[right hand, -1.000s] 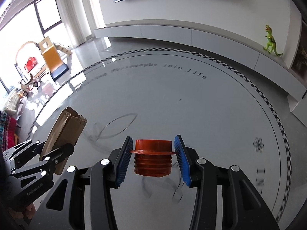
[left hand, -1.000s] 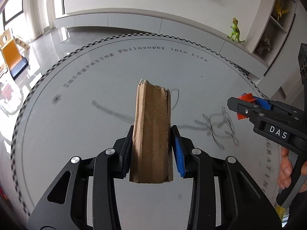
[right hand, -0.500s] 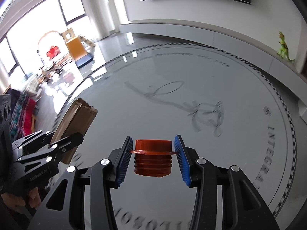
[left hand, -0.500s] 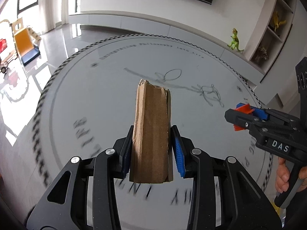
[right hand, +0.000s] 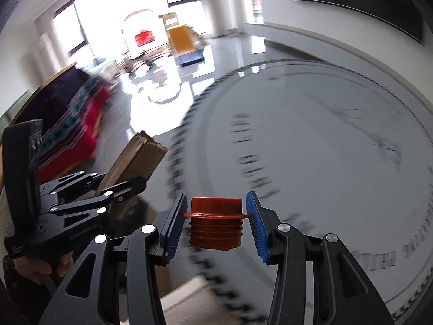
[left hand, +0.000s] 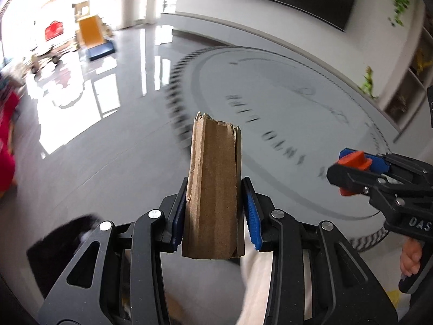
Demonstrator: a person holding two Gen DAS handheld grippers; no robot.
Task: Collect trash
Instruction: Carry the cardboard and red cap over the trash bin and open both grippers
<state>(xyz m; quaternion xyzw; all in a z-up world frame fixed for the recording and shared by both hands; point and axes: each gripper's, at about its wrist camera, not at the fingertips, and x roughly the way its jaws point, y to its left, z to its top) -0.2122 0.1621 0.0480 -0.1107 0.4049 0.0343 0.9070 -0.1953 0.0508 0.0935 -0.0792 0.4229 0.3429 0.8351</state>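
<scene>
A torn piece of brown cardboard (left hand: 213, 189) stands upright between the blue pads of my left gripper (left hand: 214, 211), which is shut on it. The same cardboard (right hand: 135, 159) and left gripper (right hand: 119, 187) show at the left of the right wrist view. My right gripper (right hand: 216, 224) is shut on an orange threaded cap (right hand: 215, 223), its flange pinched between the pads. That cap (left hand: 351, 162) and the right gripper (left hand: 357, 168) appear at the right edge of the left wrist view. Both grippers hang above a glossy grey floor.
A round floor emblem (right hand: 324, 162) with lettering and a checkered rim lies ahead. A colourful sofa (right hand: 75, 124) stands at the left; a yellow toy slide (left hand: 93, 33) stands by the bright windows. A pale trouser leg (left hand: 257, 284) and a dark shape (left hand: 59, 246) show below the left gripper.
Both grippers have swung sideways across the room while keeping their grips. The emblem has slid to the right of the views; the windows, toys and sofa have come into sight.
</scene>
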